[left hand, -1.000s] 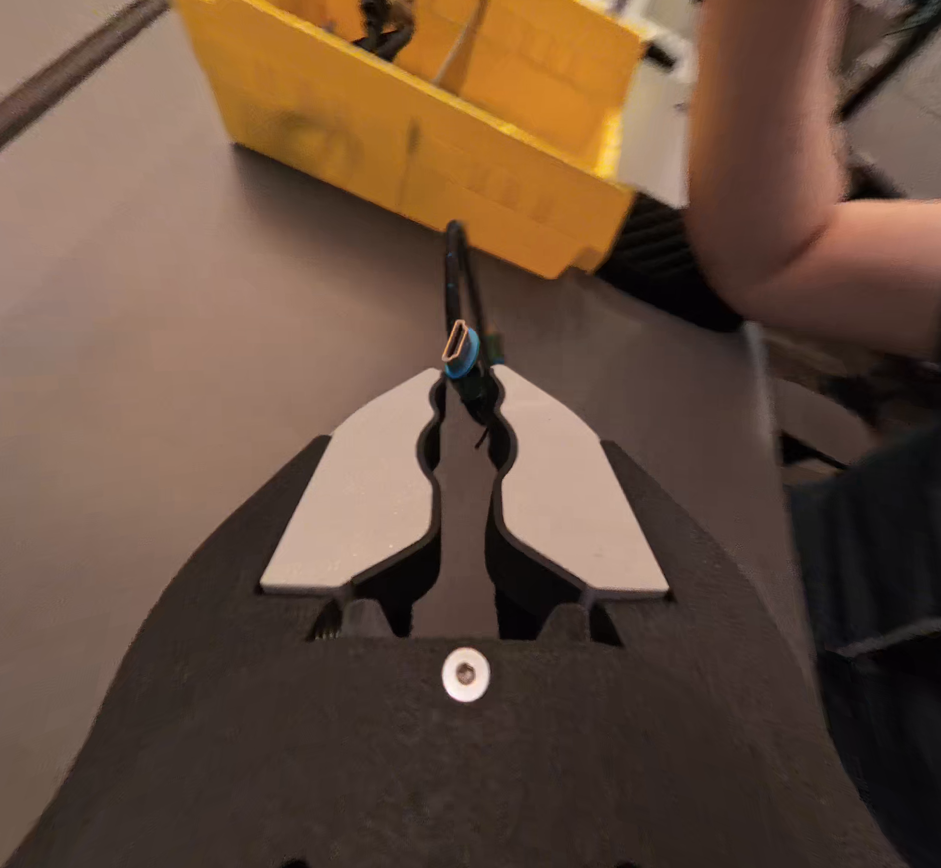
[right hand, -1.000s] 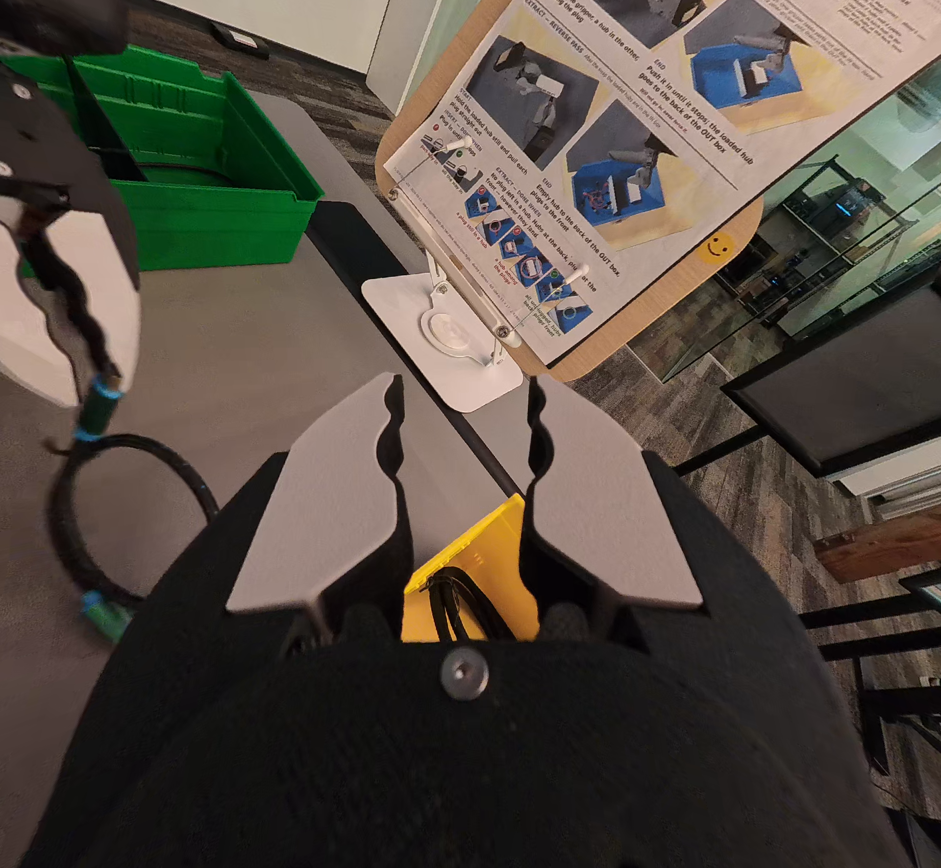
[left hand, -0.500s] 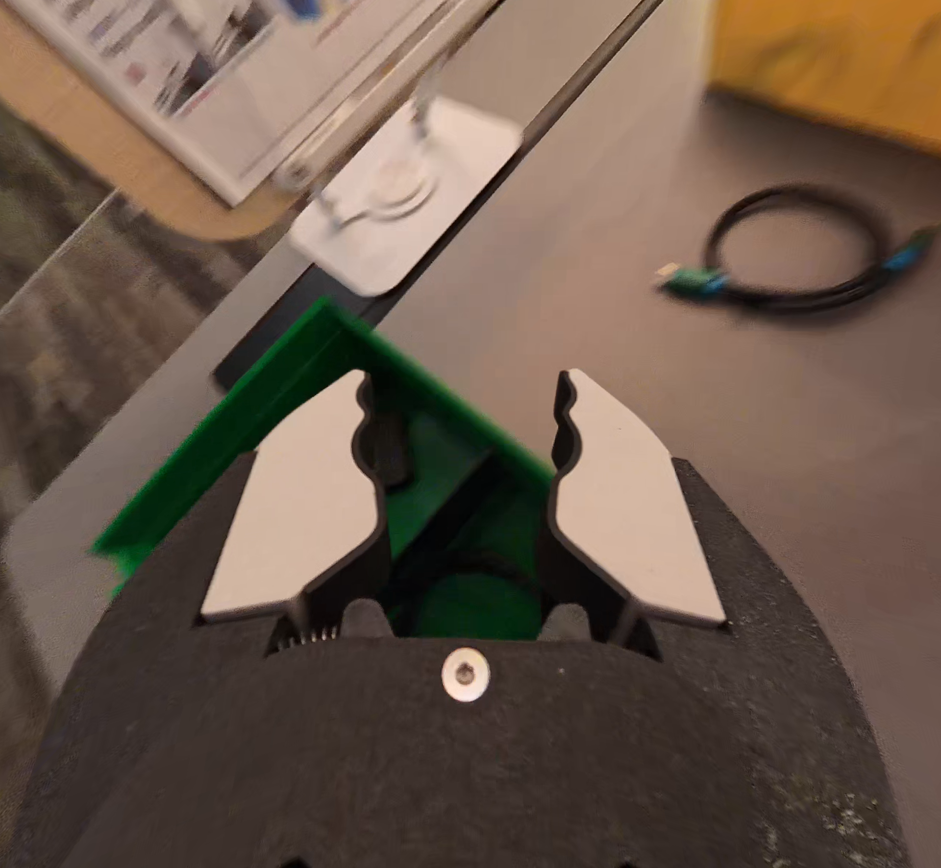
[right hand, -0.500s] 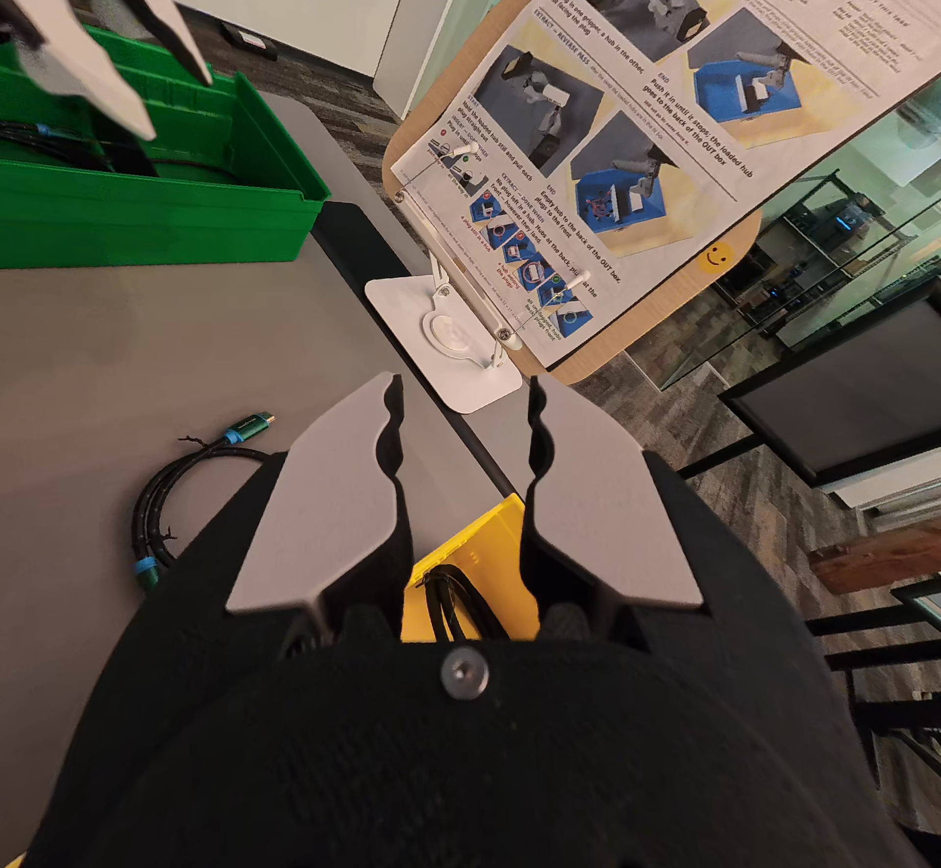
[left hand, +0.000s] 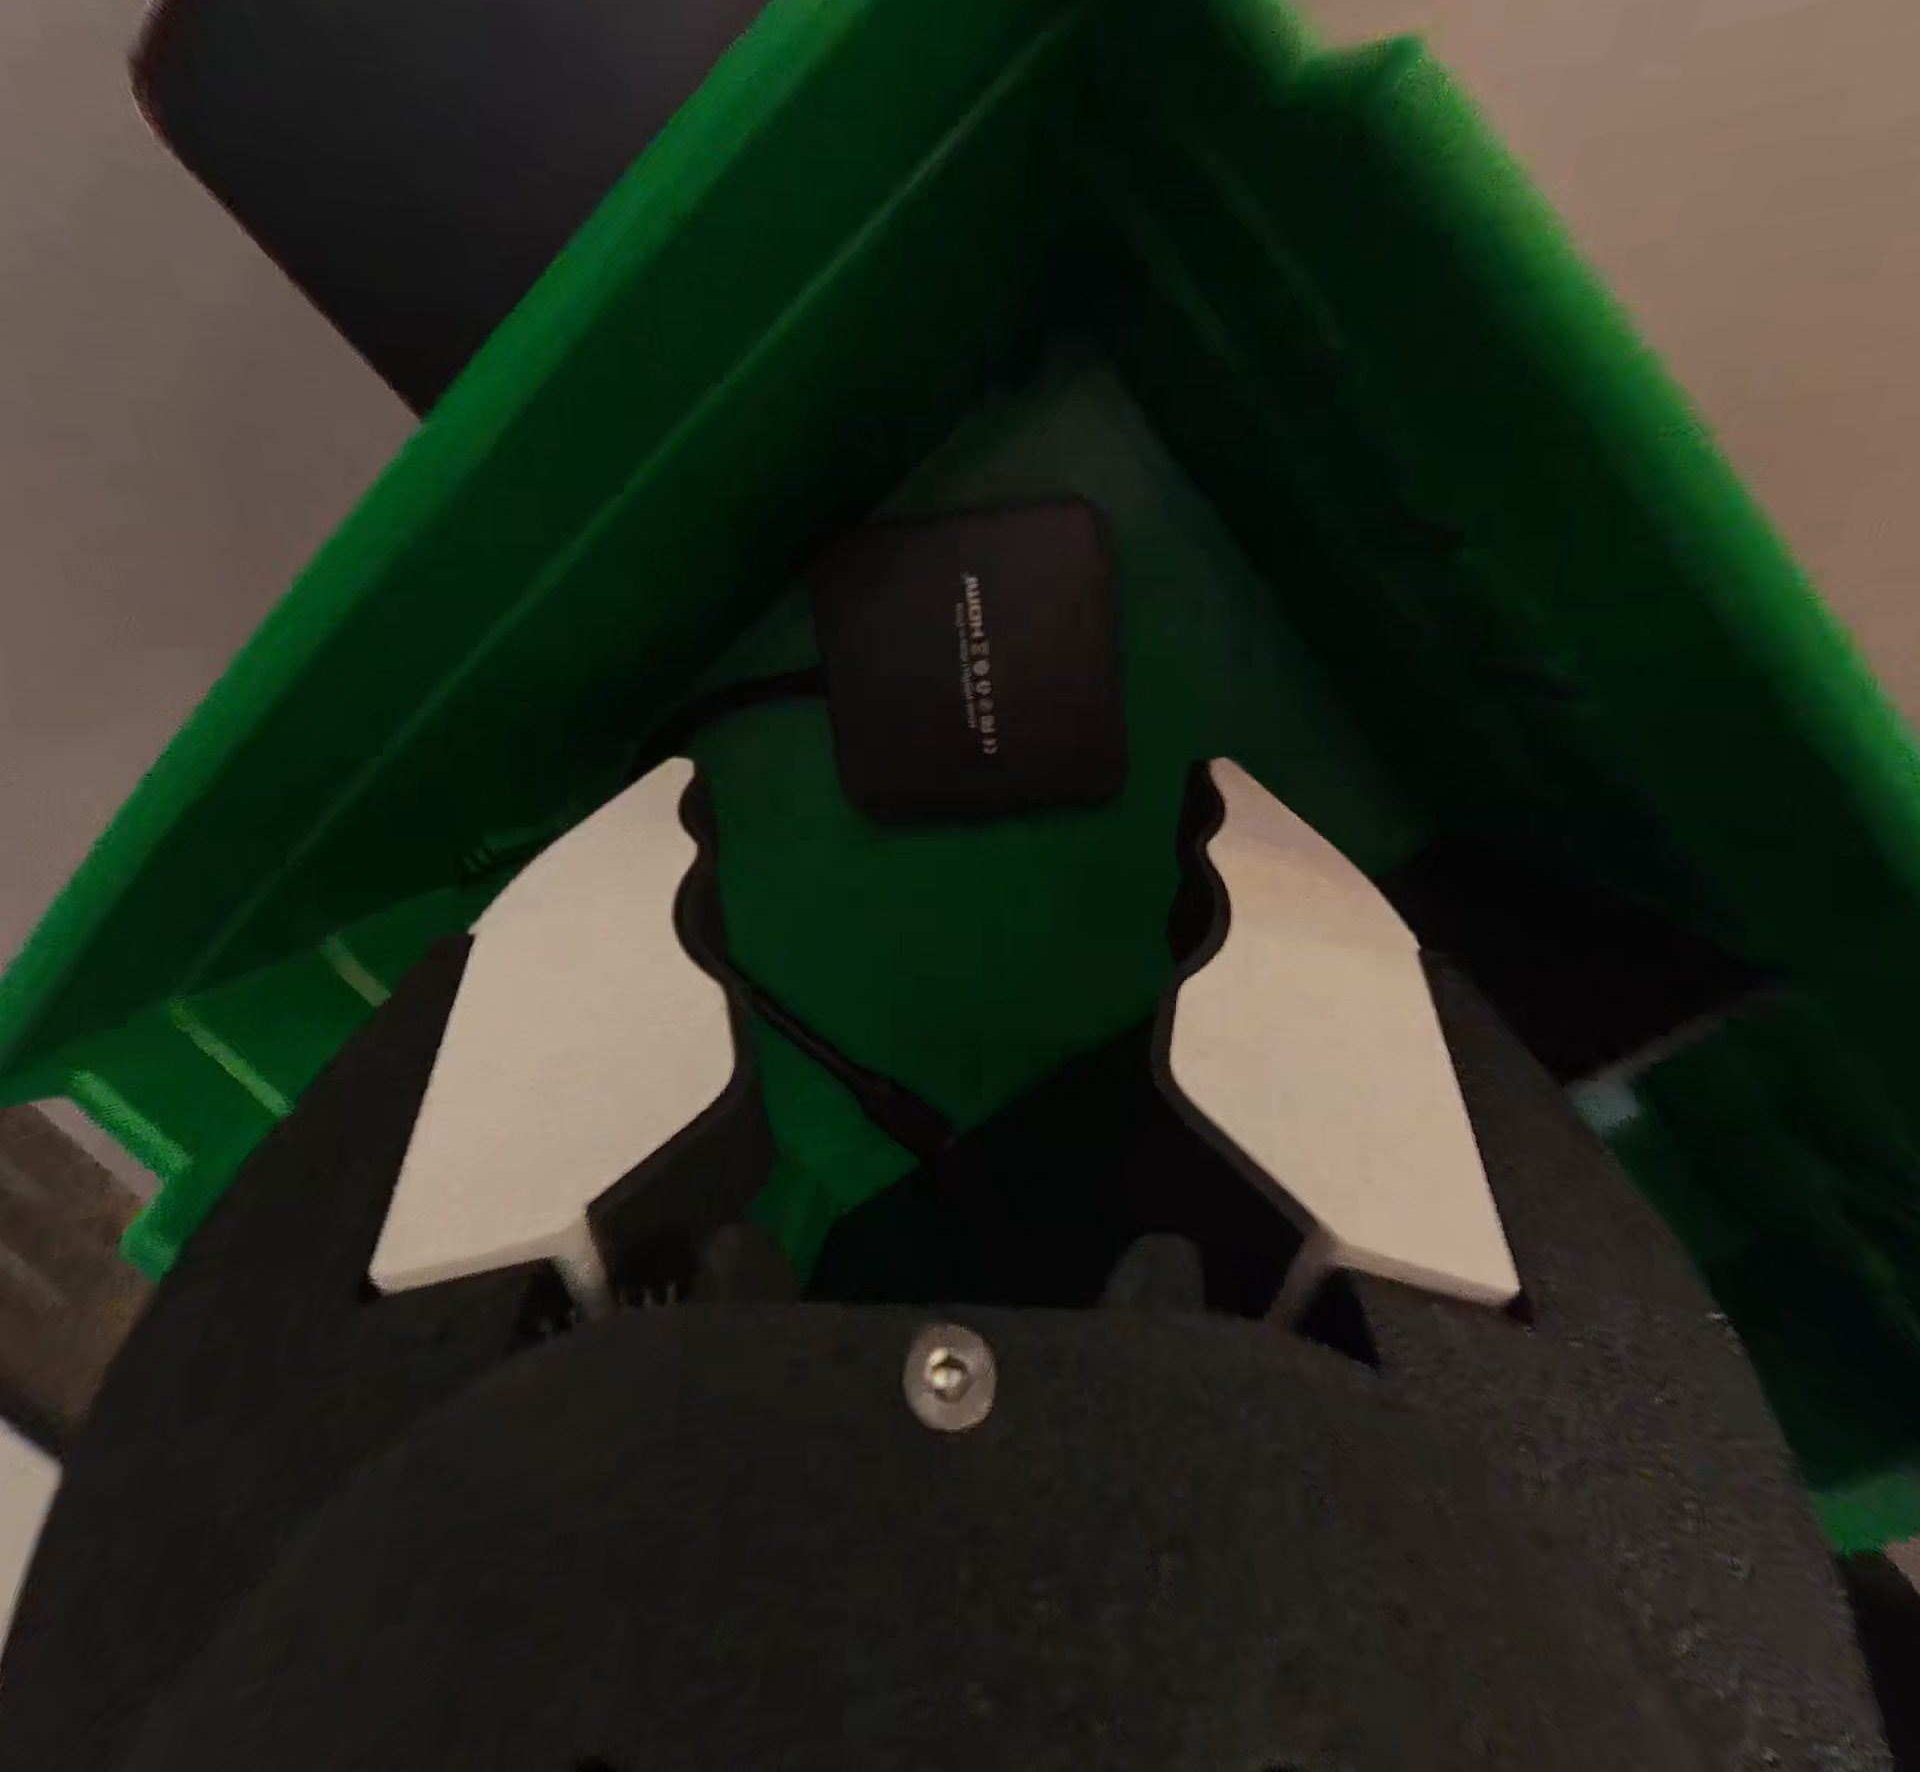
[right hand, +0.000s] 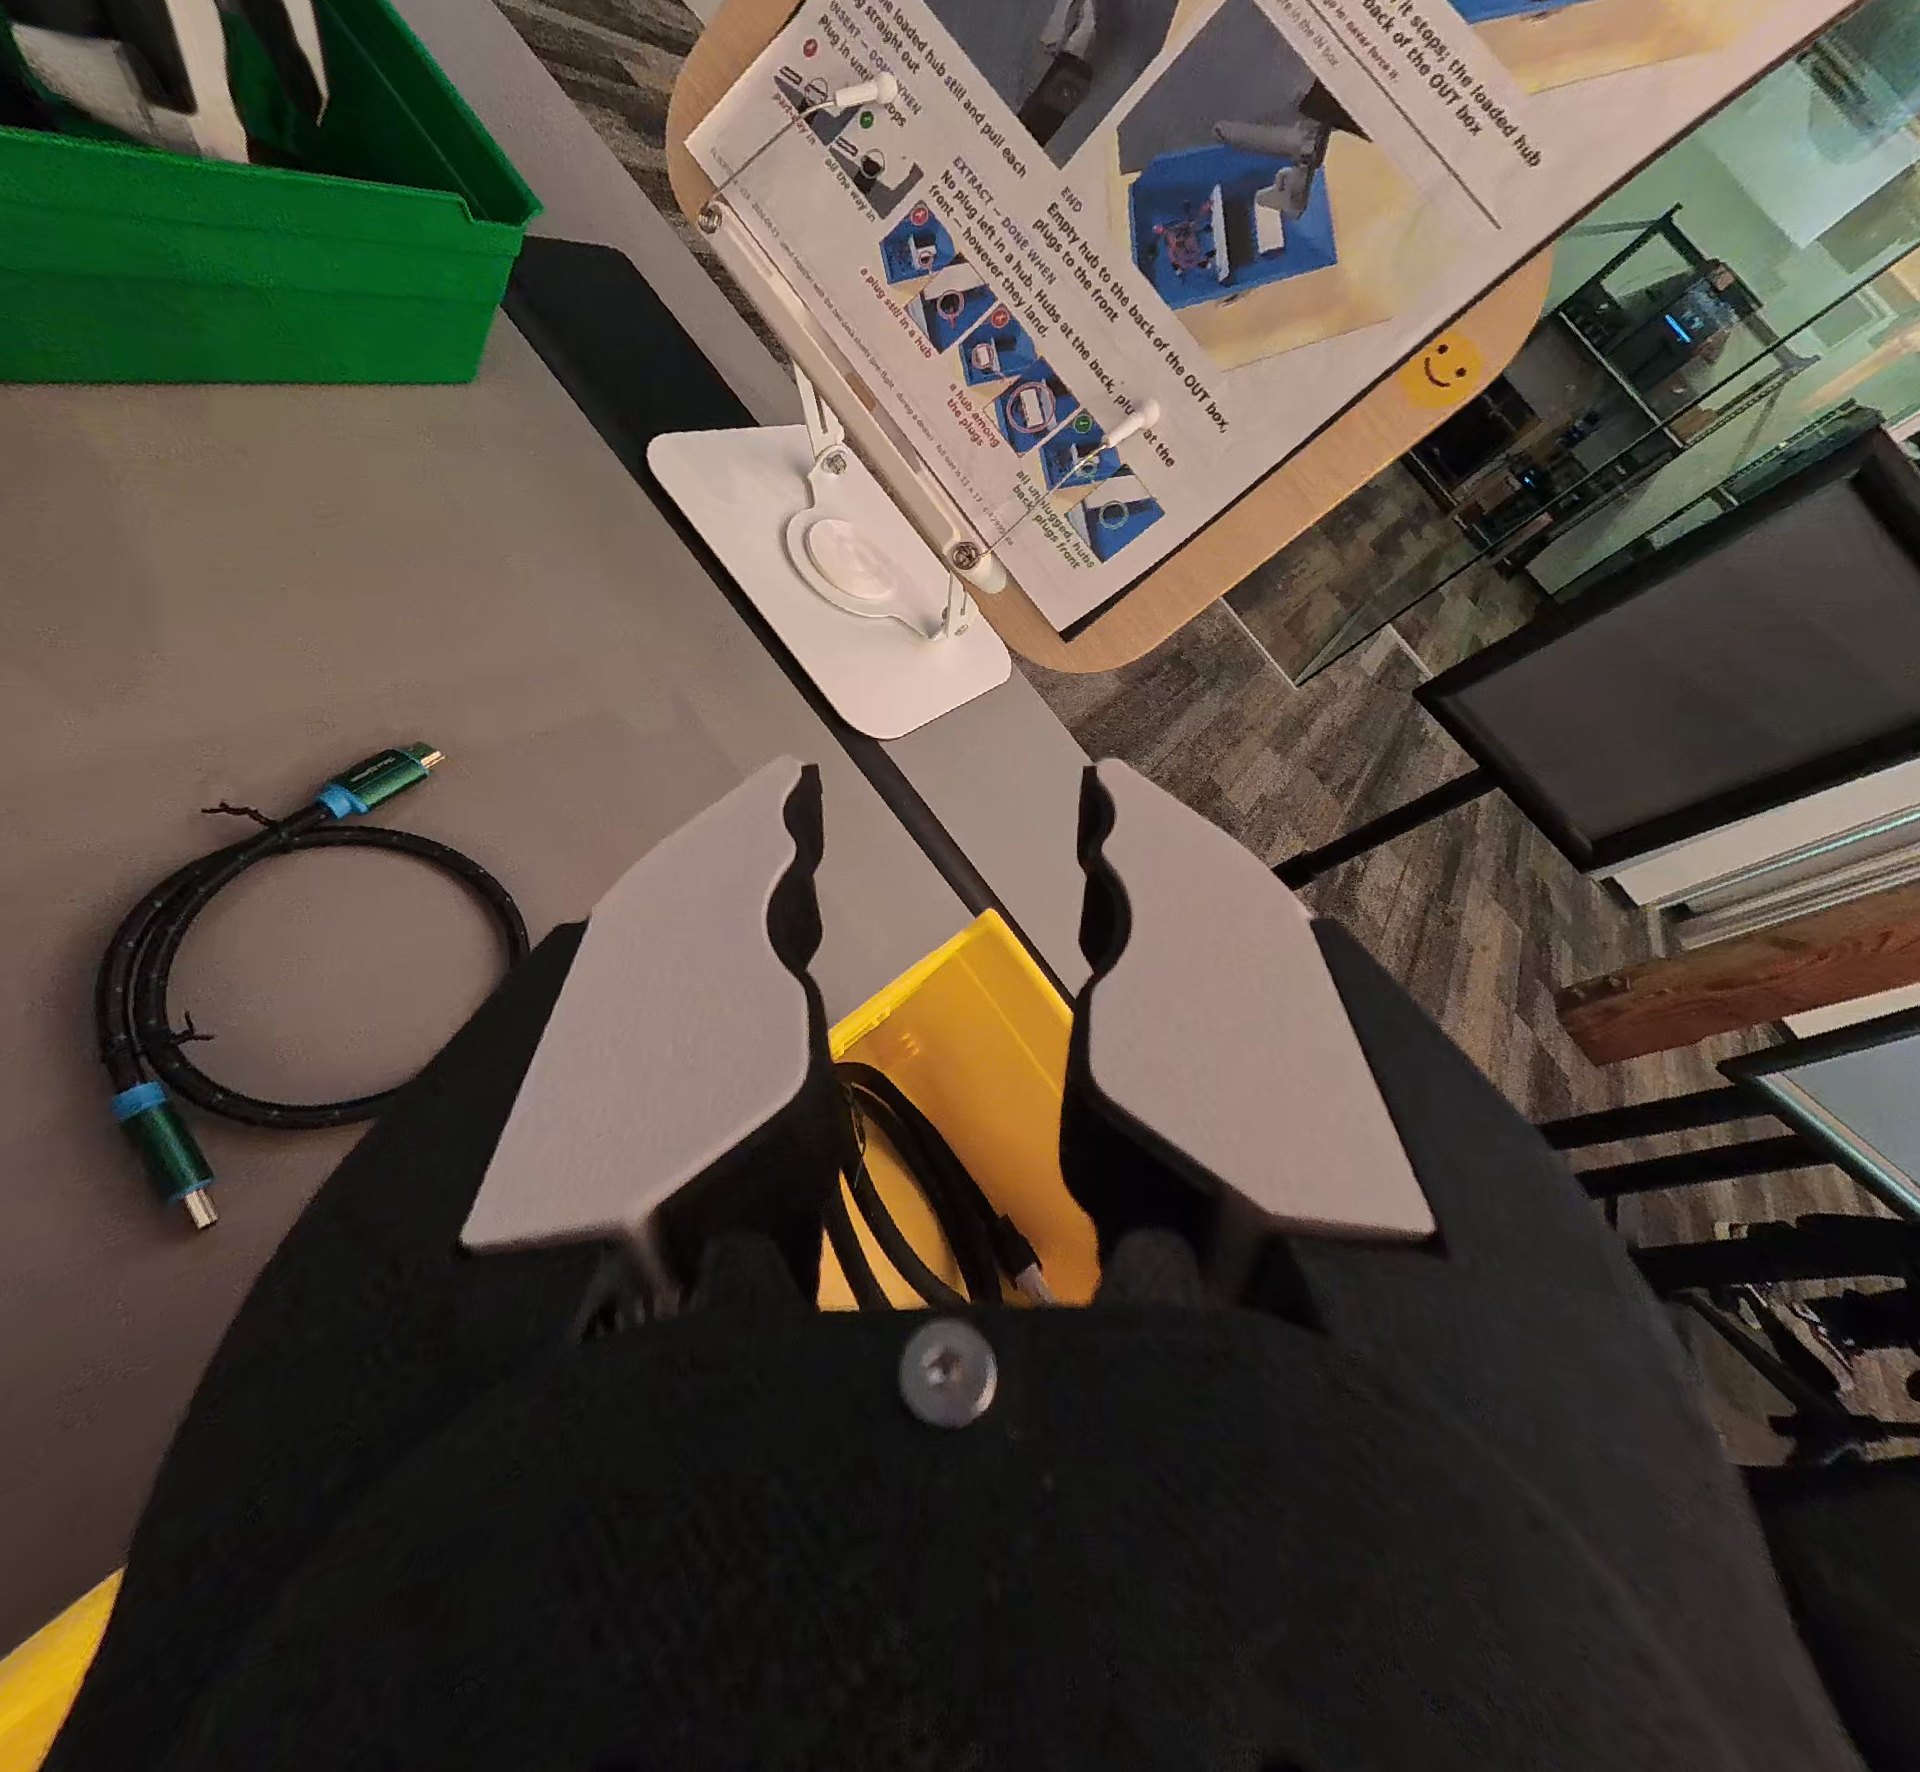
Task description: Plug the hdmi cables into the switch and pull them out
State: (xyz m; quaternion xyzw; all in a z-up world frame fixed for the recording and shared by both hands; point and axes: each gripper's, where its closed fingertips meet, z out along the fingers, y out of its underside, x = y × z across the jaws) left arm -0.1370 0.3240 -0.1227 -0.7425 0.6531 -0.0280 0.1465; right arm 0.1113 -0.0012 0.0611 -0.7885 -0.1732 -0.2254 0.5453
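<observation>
My left gripper (left hand: 951,772) is open and empty, lowered into the green bin (left hand: 582,486). A black square HDMI switch (left hand: 971,657) lies flat on the bin floor just beyond my fingertips, with a thin black cord (left hand: 831,1057) running from it. My right gripper (right hand: 945,772) is open and empty, held above the yellow bin (right hand: 977,1026), which holds black cables (right hand: 914,1192). A coiled black HDMI cable (right hand: 301,984) with green plugs and blue bands lies on the grey table (right hand: 364,579). The left gripper also shows in the right wrist view (right hand: 223,23), inside the green bin (right hand: 239,257).
A white stand (right hand: 831,579) at the table's far edge holds a wooden board with an instruction sheet (right hand: 1195,164). Beyond the edge are patterned floor and dark furniture (right hand: 1714,662). The green bin's walls close in on both sides of my left gripper. Left tips to right tips: about 45 centimeters.
My left gripper let go of the HDMI cable, which now lies on the table, swung over to the green bin and dropped into it near the switch. The right gripper stayed open, barely moving.
</observation>
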